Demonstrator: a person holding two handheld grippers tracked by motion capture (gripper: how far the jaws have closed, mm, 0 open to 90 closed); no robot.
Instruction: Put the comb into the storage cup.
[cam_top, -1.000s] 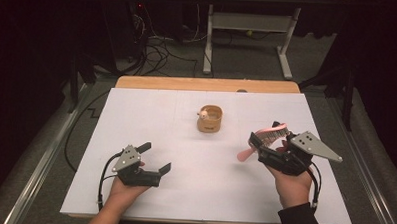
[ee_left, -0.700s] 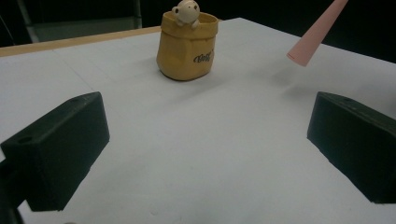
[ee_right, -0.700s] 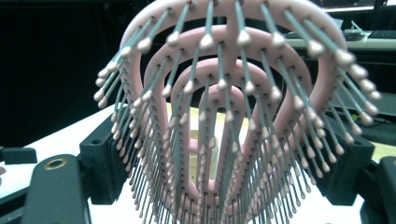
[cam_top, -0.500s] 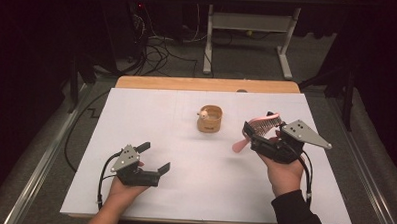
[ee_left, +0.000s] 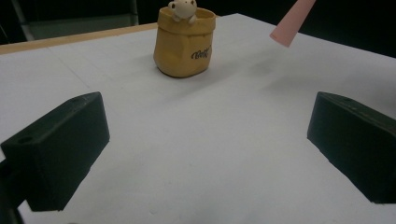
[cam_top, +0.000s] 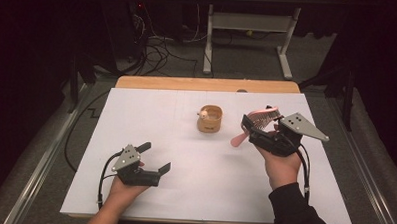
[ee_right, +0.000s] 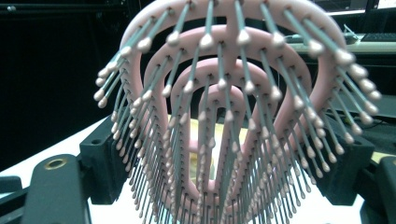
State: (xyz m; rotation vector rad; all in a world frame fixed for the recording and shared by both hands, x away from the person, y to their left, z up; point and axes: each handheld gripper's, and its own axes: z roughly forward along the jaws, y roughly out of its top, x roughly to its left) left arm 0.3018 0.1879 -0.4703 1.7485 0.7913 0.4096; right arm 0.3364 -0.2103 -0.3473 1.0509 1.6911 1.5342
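I am holding the right gripper (cam_top: 258,128) raised above the right half of the table, its jaws closing on the head of a pink hairbrush (cam_top: 260,119); in the right gripper view the brush's looped pink ribs and grey ball-tipped bristles (ee_right: 233,121) are fanning toward the camera between the two black jaws (the pads themselves are mostly hidden behind the bristles). In the high view the brush handle (cam_top: 238,139) is slanting down and to the left of the gripper, its tip hanging above the white sheet, and in the left gripper view that same pink tip (ee_left: 292,21) is entering at the upper right. Just left of the handle tip, a small tan pot (cam_top: 209,119) is standing upright on the white table cover (cam_top: 193,192), with a pale figurine (ee_left: 182,9) peeking over its rim and dark lettering on its side. I am resting the left gripper (cam_top: 154,158) low at the near left of the table, well apart from the pot, its jaws spread wide and gripping nothing.
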